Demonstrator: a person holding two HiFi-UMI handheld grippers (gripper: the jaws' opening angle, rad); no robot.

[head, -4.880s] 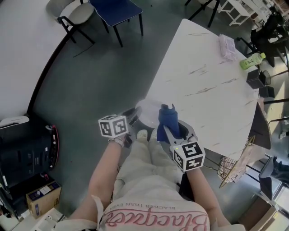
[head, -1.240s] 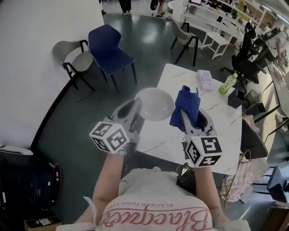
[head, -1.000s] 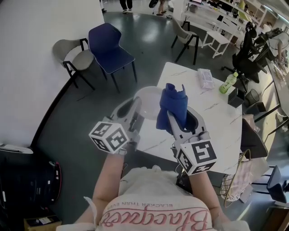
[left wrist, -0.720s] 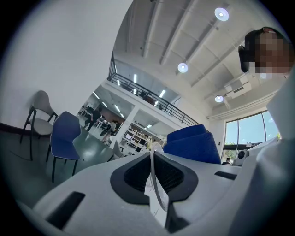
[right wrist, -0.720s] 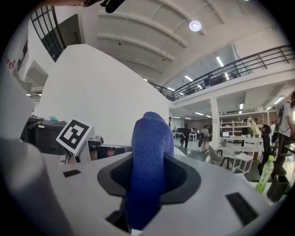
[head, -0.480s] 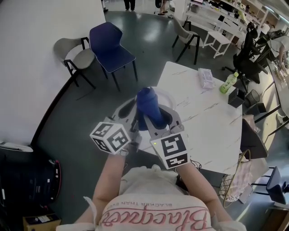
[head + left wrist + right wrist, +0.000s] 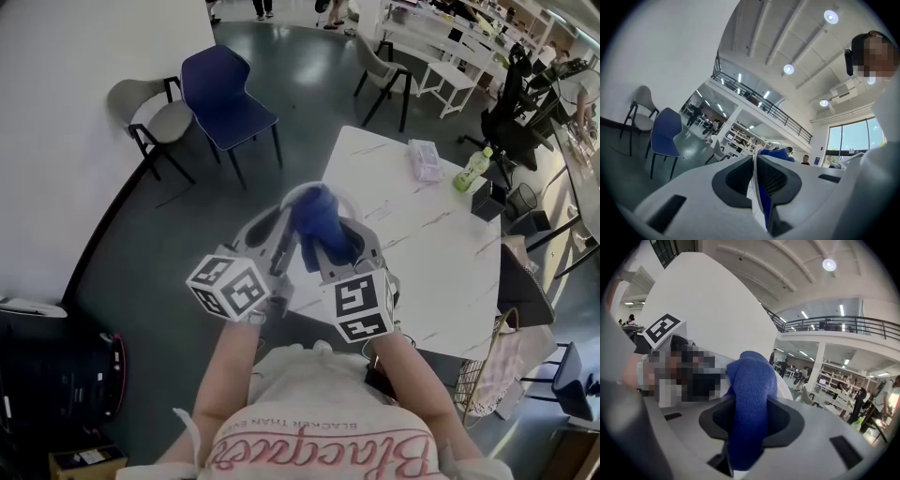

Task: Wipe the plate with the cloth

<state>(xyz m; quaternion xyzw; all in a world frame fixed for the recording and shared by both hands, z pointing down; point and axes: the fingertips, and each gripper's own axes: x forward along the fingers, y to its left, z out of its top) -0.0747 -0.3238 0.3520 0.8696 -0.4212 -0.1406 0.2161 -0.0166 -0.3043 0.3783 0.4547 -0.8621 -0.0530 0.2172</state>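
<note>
In the head view my left gripper [image 7: 284, 234] is shut on the rim of a pale round plate [image 7: 349, 201], which it holds up on edge in front of me. The blue cloth [image 7: 317, 217] is bunched in my right gripper [image 7: 325, 246] and lies against the plate's face, covering most of it. The left gripper view shows the left gripper [image 7: 755, 161] closed tight on the plate's thin white edge [image 7: 752, 197], with the cloth [image 7: 783, 154] just beyond. In the right gripper view the right gripper [image 7: 747, 416] is clamped on the thick fold of cloth [image 7: 750, 380].
A white marble table [image 7: 422, 234] stands under and to the right of the grippers, with a tissue pack [image 7: 424, 159] and a green bottle [image 7: 472, 169] at its far end. A blue chair [image 7: 225, 89] and a grey chair [image 7: 155, 117] stand on the dark floor to the left.
My right gripper has carried the cloth leftward and down, from beside the plate onto its face, rolling as it went. The left gripper and the plate have kept still.
</note>
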